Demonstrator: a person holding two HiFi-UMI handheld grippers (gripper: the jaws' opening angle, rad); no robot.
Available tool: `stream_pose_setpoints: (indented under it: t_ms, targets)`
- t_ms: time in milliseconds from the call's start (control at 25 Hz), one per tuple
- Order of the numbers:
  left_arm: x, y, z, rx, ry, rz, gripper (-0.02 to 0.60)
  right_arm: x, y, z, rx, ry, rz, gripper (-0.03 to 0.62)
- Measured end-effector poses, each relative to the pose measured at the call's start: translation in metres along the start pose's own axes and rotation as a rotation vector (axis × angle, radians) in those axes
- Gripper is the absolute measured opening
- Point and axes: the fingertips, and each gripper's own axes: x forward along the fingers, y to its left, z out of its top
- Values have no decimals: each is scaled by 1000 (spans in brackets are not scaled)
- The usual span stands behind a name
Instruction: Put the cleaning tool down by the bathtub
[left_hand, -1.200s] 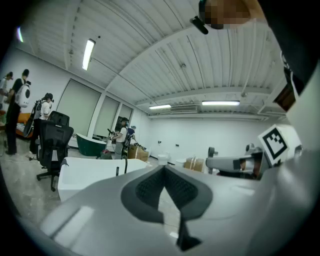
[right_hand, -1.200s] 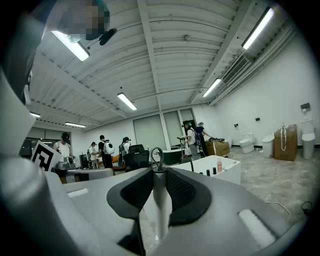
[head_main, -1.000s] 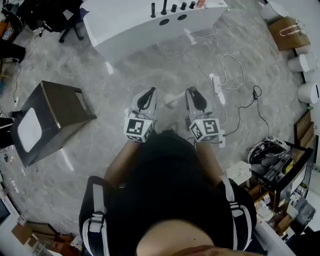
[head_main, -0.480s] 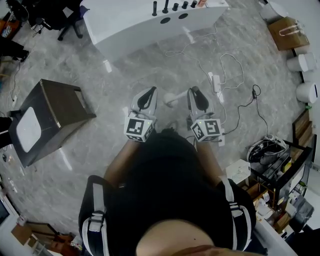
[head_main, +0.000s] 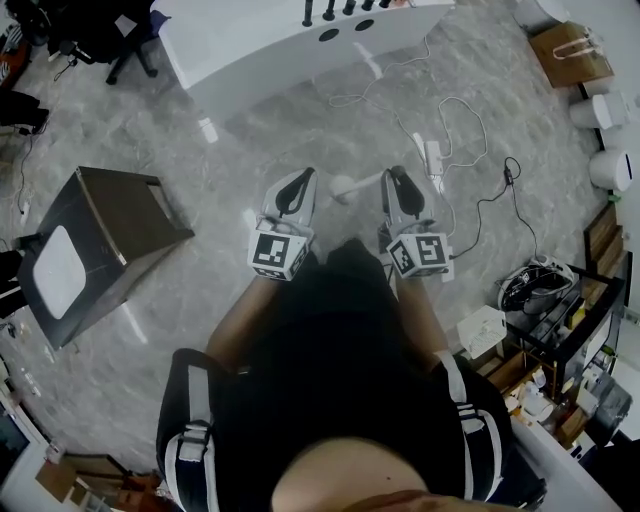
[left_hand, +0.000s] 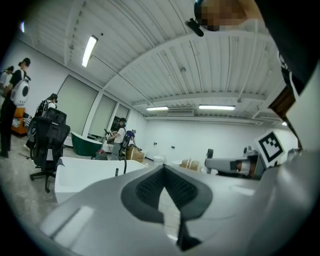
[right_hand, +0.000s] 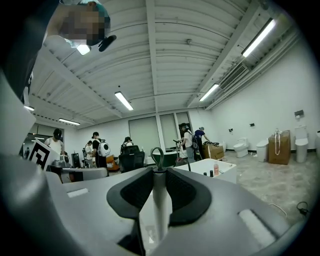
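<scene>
While the bathtub (head_main: 260, 50) lay well ahead, the cleaning tool (head_main: 345, 187) was held short of it.
Head view: glossy white bathtub, veined grey floor (head_main: 100, 380), loose cables (head_main: 450, 150) between, best stepped around. Left gripper view: the left gripper (left_hand: 161, 170) had its ribbed dark pads (left_hand: 145, 187) pressed together, empty. Right gripper view: the right gripper (right_hand: 159, 172) pinched the tool's smooth, round white handle (right_hand: 159, 210); it should be lowered before the grip is loosened.

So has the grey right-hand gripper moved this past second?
Yes, the right gripper has drifted slightly rightward in the head view, closer to the white power strip.
</scene>
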Motion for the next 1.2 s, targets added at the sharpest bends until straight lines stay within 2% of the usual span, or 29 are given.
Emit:
stream_pose_setpoints:
  t_ms: [280,560,1200]
  targets:
    - [7,18,-3,-6,16,4,9,17,0,-8,15,10,-15,87]
    - [34,19,-8,-8,22,12,8,41,-20,-9,29,5,2,87]
    - [149,23,-3,-4,30,42,9,117,-101,6,35,21,61,87]
